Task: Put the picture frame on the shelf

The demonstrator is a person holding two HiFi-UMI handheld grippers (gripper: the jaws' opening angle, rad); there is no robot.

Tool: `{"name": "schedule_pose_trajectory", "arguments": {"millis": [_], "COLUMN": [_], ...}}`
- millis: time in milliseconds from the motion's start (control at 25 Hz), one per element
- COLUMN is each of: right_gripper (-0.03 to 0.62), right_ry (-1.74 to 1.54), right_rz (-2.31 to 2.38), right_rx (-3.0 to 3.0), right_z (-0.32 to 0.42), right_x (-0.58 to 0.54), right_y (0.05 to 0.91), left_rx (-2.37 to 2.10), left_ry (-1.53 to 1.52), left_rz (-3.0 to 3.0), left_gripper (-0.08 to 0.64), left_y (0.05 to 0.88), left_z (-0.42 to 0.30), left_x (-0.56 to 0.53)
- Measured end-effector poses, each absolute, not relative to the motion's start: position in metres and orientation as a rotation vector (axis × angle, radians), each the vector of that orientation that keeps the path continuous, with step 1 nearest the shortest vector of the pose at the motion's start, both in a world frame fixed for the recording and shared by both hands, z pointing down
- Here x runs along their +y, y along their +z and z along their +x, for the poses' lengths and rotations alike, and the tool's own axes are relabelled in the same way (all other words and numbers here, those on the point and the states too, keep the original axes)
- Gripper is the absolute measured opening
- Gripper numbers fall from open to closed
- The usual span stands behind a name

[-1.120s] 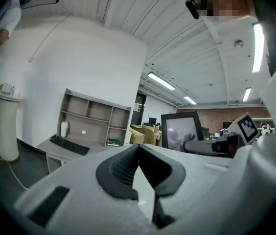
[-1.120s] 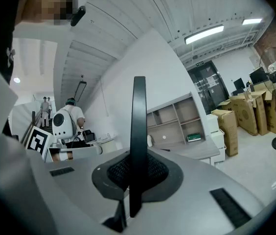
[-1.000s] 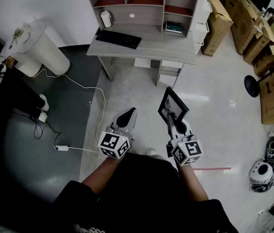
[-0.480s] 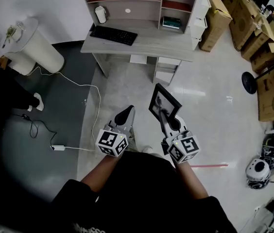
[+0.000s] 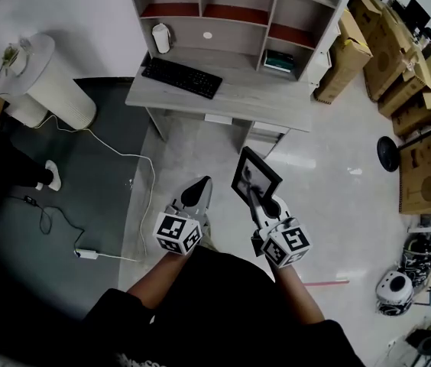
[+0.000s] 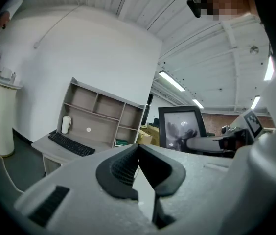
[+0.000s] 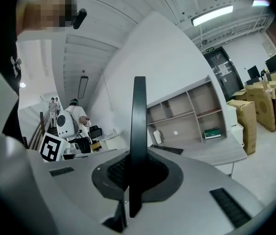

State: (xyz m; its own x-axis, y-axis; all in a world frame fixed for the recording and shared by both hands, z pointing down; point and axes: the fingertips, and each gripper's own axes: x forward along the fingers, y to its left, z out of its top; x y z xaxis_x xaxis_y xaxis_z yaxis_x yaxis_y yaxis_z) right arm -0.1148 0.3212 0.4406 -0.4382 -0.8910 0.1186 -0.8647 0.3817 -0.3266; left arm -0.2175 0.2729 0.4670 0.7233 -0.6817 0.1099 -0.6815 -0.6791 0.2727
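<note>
The picture frame (image 5: pixel 255 176), black with a grey print, stands upright in my right gripper (image 5: pixel 259 198), which is shut on its lower edge. In the right gripper view the frame (image 7: pixel 138 116) shows edge-on, clamped between the pads of the gripper (image 7: pixel 134 173). My left gripper (image 5: pixel 199 186) hangs beside it, shut and empty; its jaws (image 6: pixel 138 153) meet at the tips, and the frame (image 6: pixel 181 126) appears to its right. The wooden shelf unit (image 5: pixel 223 10) sits on a grey desk (image 5: pixel 246 90) ahead of both grippers, its compartments mostly bare.
A black keyboard (image 5: pixel 181 77) and a white cup (image 5: pixel 162 38) are on the desk, and a green book (image 5: pixel 279 60) is in the right compartment. A white cylinder (image 5: pixel 40 82) stands left, cardboard boxes (image 5: pixel 399 75) right. A white cable (image 5: pixel 135 170) crosses the floor.
Both grippers and the frame have drifted slightly left in the head view, and the desk with its shelf now sits lower and closer. The grip on the frame is unchanged.
</note>
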Motion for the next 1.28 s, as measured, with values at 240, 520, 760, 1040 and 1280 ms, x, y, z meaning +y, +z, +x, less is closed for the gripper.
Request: {"name": "schedule_pose_trajectory", "arguments": {"millis": [240, 520, 760, 1040, 1280], "right_gripper": [0.021, 0.020, 0.021, 0.021, 0.021], "right_ry": [-0.591, -0.613, -0.595, -0.612, -0.596], "right_rz": [-1.632, -1.647, -1.782, -1.861, -1.832], "right_rx": [2.555, 2.545, 2.461, 2.412, 2.346], "right_z": [-0.141, -0.151, -0.112, -0.083, -0.052], "right_x": [0.223, 0.128, 0.077, 0.072, 0.065], "right_y": [0.440, 0.429, 0.415, 0.421, 0.426], "left_rx": [-1.020, -0.985, -0.884, -0.796, -0.726], "left_ry": [0.032, 0.010, -0.035, 0.011, 0.050], "left_rz": [2.621, 2.654, 2.695, 2.689, 2.735], "left_gripper": [0.017, 0.017, 0.017, 0.017, 0.017], "left_y": [0.467, 0.447, 0.435, 0.460, 0.460], "left_z": [-0.242, -0.269, -0.272, -0.239, -0.194], "left_x": [0.185, 0.084, 0.032, 0.012, 0.009]}}
